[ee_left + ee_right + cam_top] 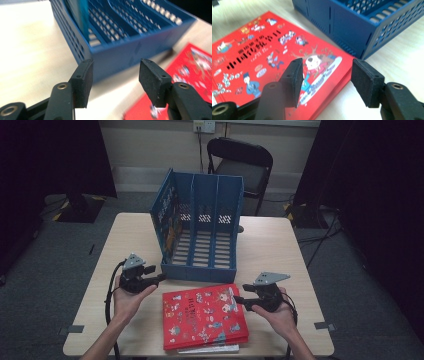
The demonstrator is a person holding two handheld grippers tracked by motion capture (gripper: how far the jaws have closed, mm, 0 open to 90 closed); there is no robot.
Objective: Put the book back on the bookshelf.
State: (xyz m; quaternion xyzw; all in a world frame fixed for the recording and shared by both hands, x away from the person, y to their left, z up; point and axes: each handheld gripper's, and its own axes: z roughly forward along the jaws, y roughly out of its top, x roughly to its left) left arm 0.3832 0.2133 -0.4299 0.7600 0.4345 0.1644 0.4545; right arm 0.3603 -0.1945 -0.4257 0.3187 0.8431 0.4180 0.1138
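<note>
Your right hand-held gripper point(325, 75) sits at the red book's point(205, 316) 3 o'clock edge, jaws open w/ nothing gripped. Left hand-held gripper point(115, 80) open too, facing the blue file rack point(200, 227). Book lies flat on tabletop point(130, 240).

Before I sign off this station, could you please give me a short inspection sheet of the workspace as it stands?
Surface: light wooden table, no spills seen.
Job's things: red book lies flat on top of a stack near the front edge; blue file rack with three compartments behind it, a book standing in its left compartment.
Clutter: nothing seen.
Grippers: left gripper open, aimed at the rack's front corner, nothing between its jaws; right gripper open over the red book's corner, pads not pressing on it.
Cables: black cable trails from the left gripper over the table edge.
Surroundings: black folding chair behind the table, wall socket, dark curtains either side.
</note>
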